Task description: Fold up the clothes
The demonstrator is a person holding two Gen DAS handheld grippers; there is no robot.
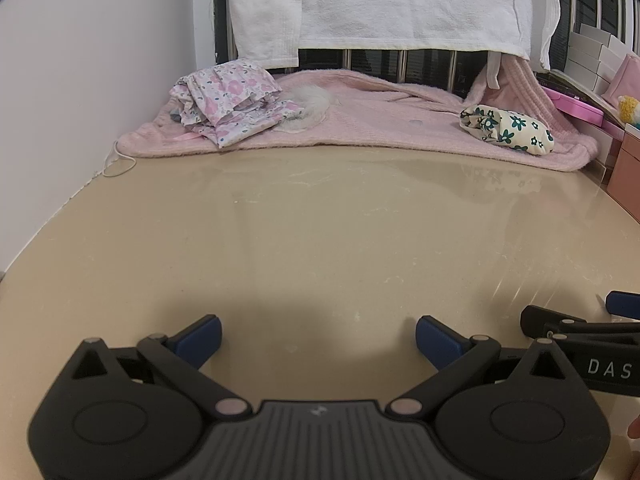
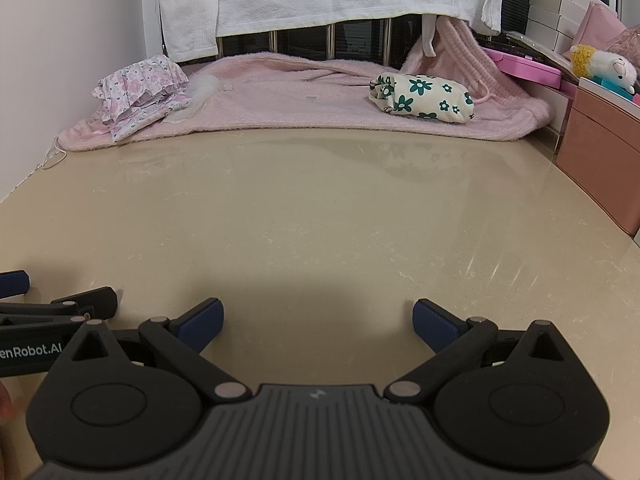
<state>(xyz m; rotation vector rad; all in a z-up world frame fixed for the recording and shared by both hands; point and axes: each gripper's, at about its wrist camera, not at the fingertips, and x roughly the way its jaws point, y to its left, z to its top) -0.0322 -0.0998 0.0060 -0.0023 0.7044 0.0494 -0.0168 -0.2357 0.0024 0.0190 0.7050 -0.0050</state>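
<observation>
A crumpled pink-flowered garment (image 1: 226, 100) lies at the far left on a pink blanket (image 1: 380, 120); it also shows in the right wrist view (image 2: 140, 92). A rolled cream garment with dark green flowers (image 1: 508, 130) lies at the far right of the blanket, and shows in the right wrist view (image 2: 424, 98). My left gripper (image 1: 318, 338) is open and empty, low over the beige tabletop (image 1: 320, 232), far from both garments. My right gripper (image 2: 316, 322) is open and empty beside it.
White towels (image 1: 380, 0) hang over a rail at the back. A white wall (image 1: 80, 80) bounds the left. Pink boxes (image 2: 600, 148), white boxes (image 2: 560, 12) and a plush toy (image 2: 604, 66) stand at the right. A white cord (image 1: 116, 164) lies at the blanket's left edge.
</observation>
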